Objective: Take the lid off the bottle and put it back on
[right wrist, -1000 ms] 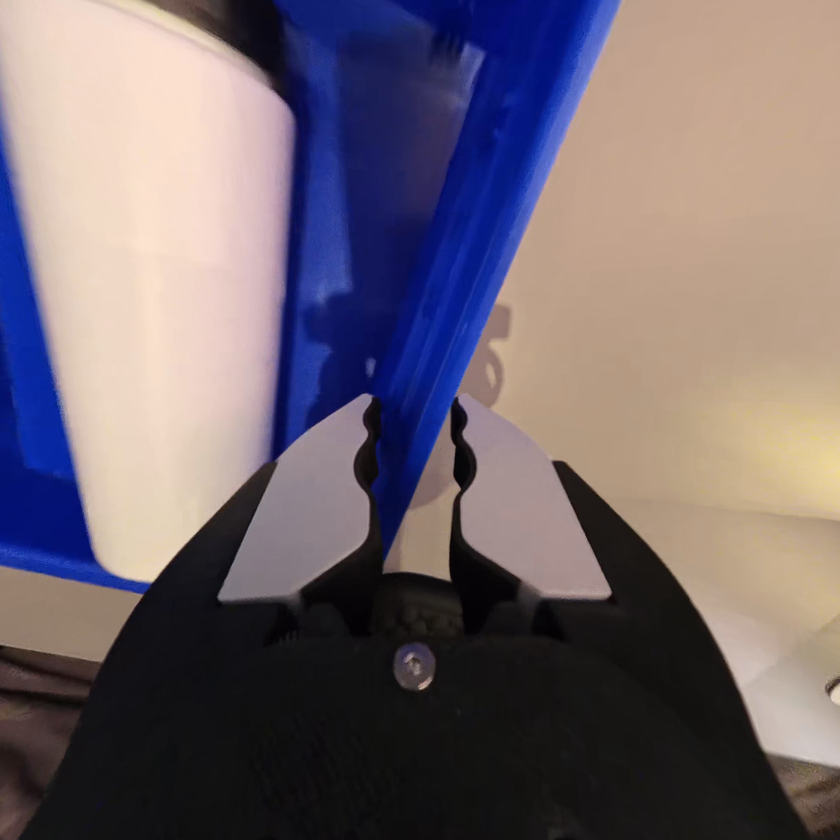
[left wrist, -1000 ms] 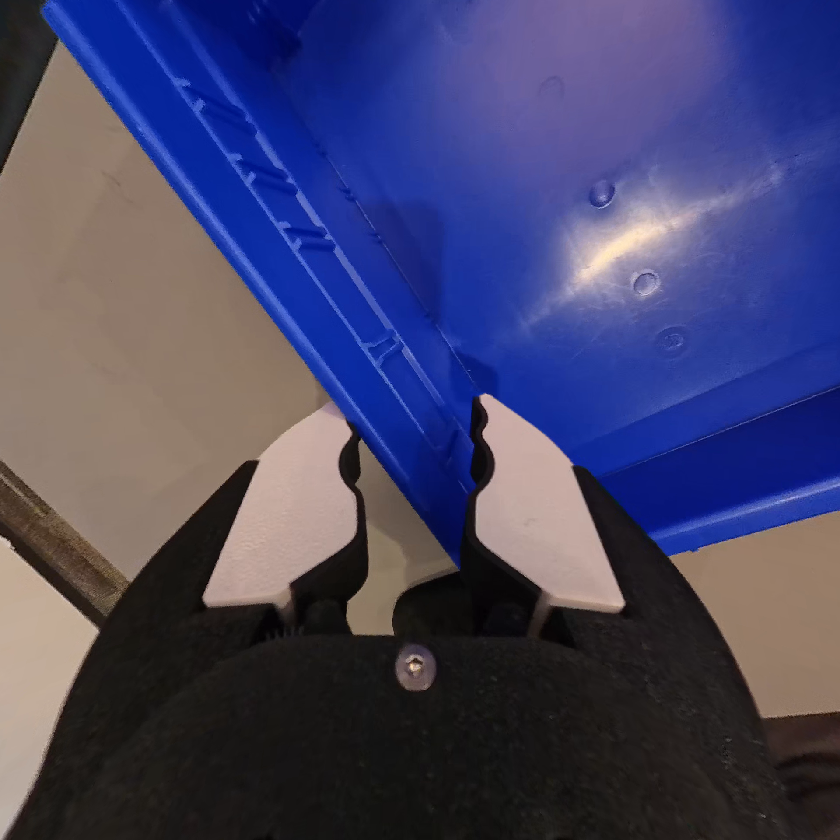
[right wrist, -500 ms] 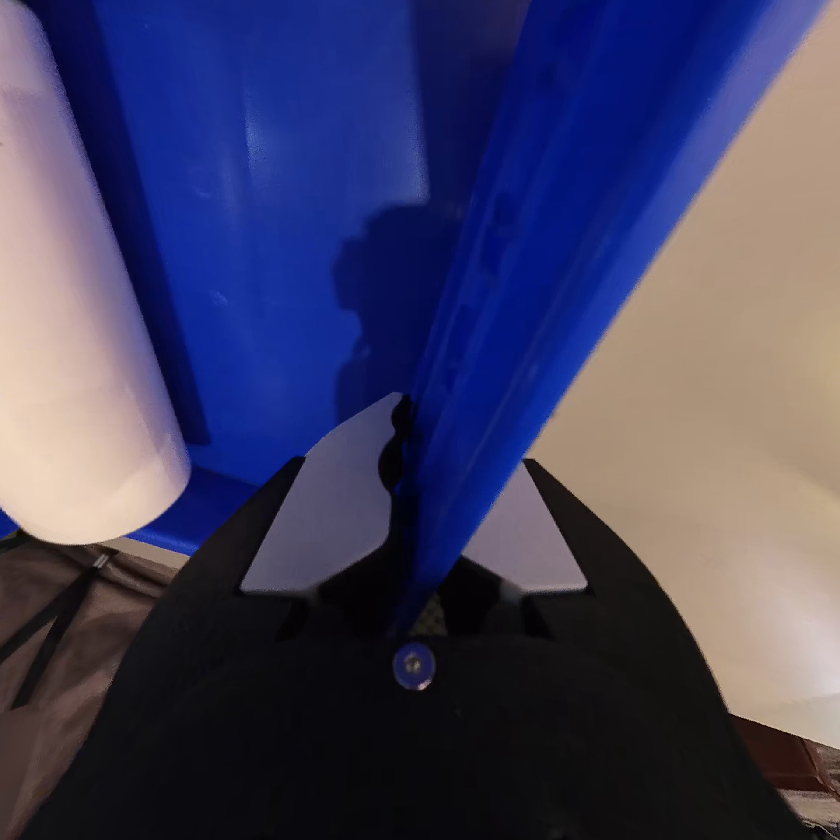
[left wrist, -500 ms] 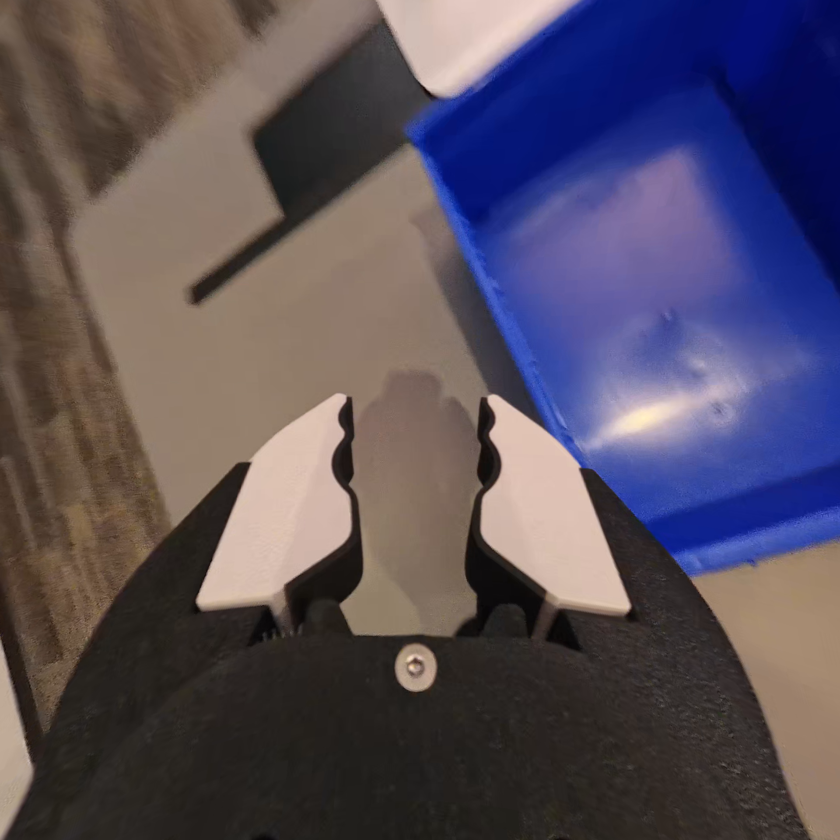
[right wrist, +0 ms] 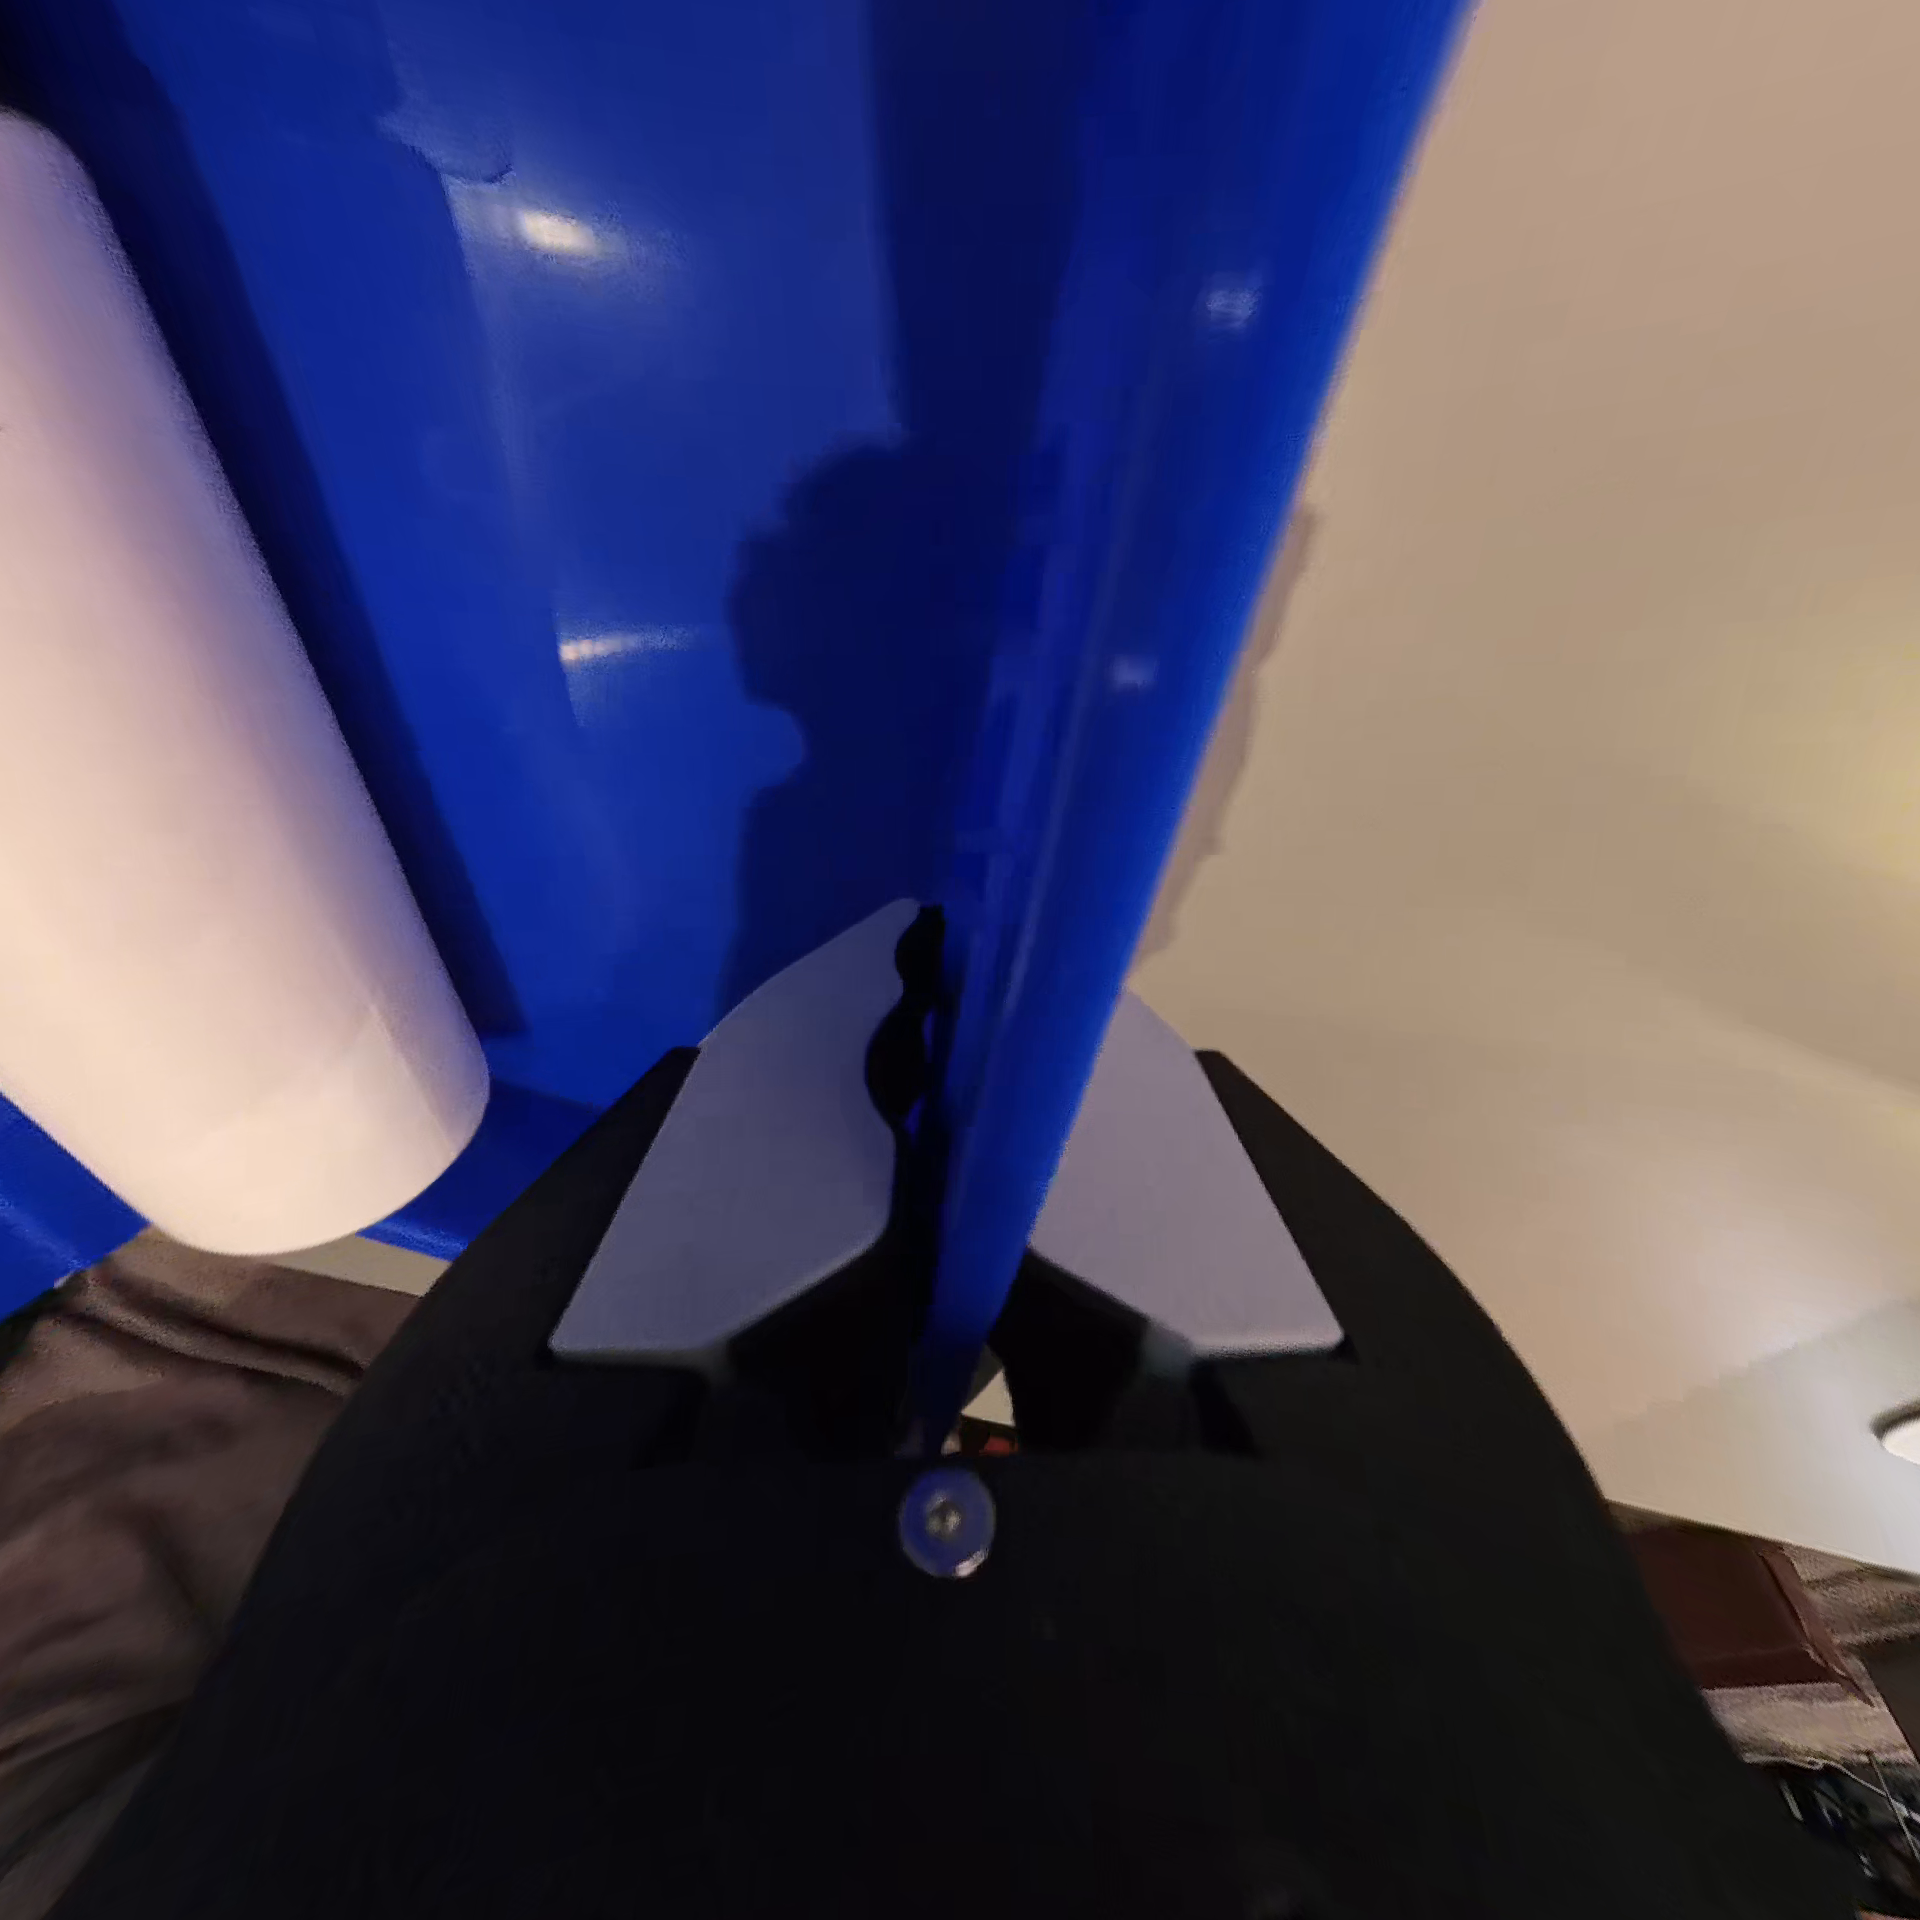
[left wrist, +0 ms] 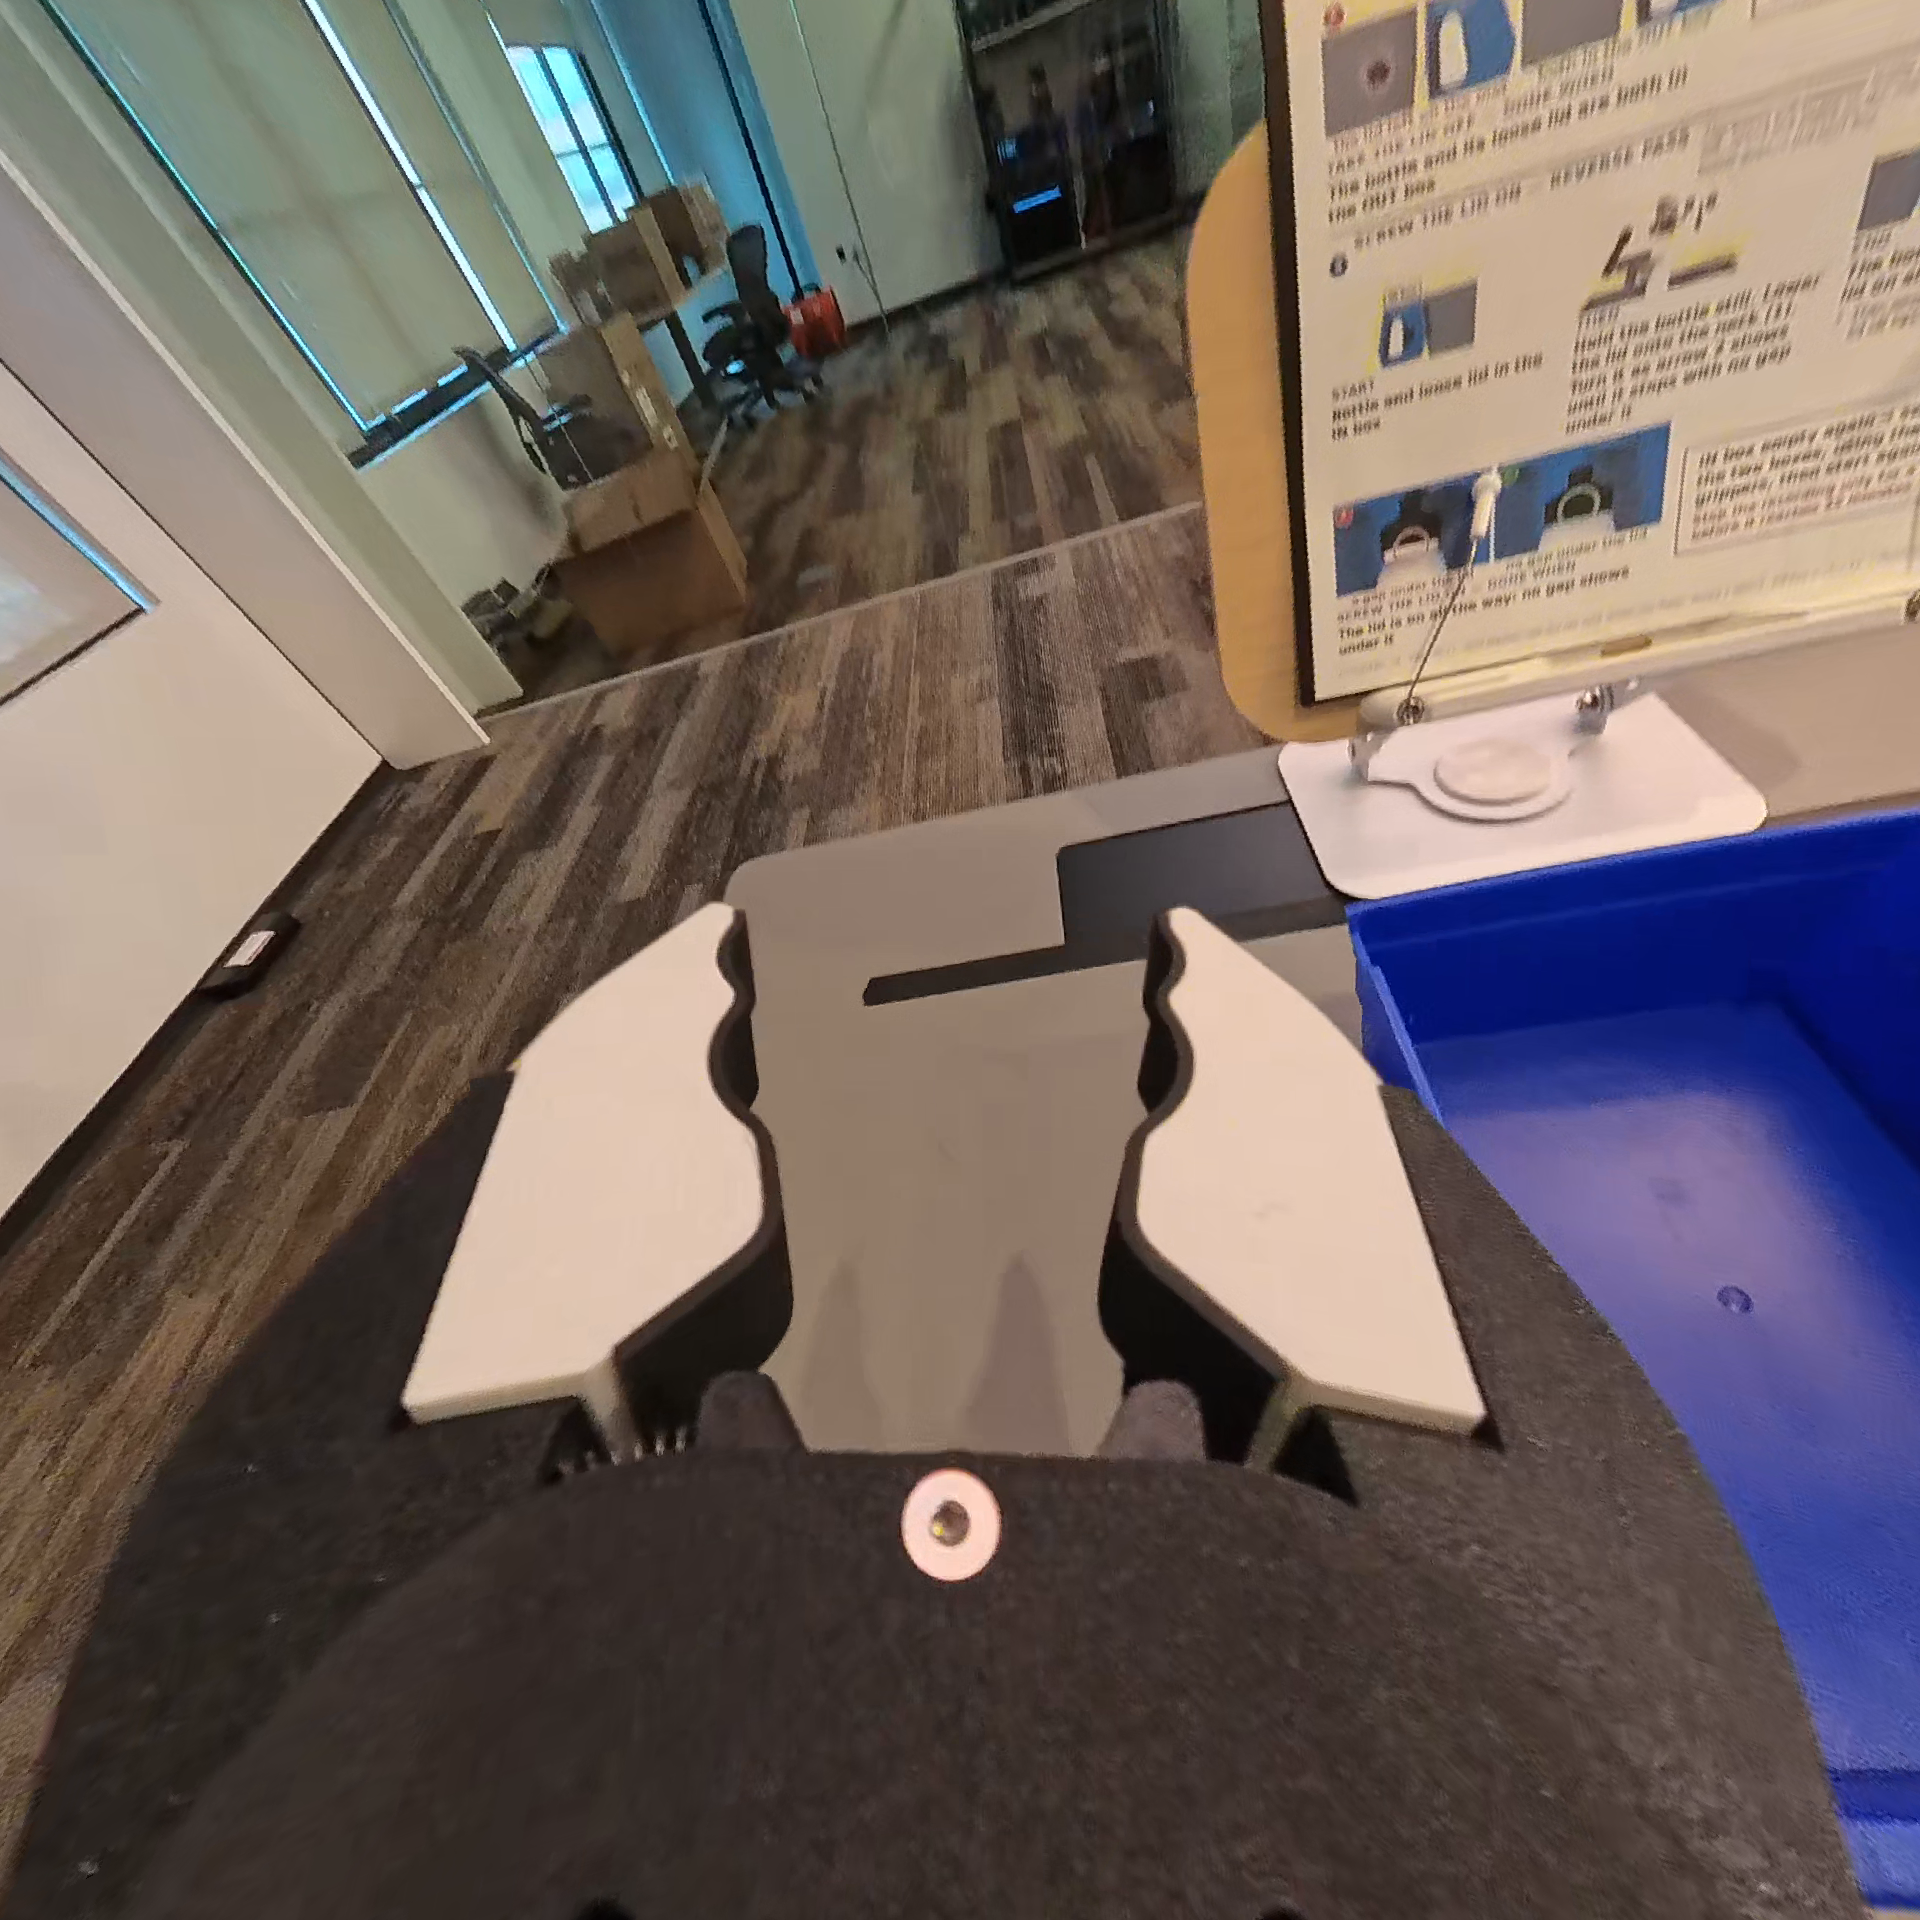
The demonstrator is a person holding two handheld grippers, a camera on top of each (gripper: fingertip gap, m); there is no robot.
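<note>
A white bottle (right wrist: 187, 779) lies inside a blue bin (right wrist: 1143, 520), left of my right gripper. Only its smooth body and flat end show; its lid is out of view. My right gripper (right wrist: 1013, 956) is shut on the bin's right side wall, one finger inside and one outside. My left gripper (left wrist: 948, 920) is open and empty above the grey table (left wrist: 935, 1091), just left of another blue bin (left wrist: 1558, 883). The part of this bin's floor that shows holds nothing.
A picture board (left wrist: 1558, 312) on a white stand (left wrist: 1507, 800) rises behind the bin. The table's far-left edge (left wrist: 748, 883) drops to wood-pattern carpet (left wrist: 520, 883). Dark cloth (right wrist: 156, 1507) lies below the right gripper's bin.
My left gripper, earlier astride the bin's wall, has come off it to the left, tilted up and opened wider. My right gripper has shut on its bin wall and slid deeper onto it.
</note>
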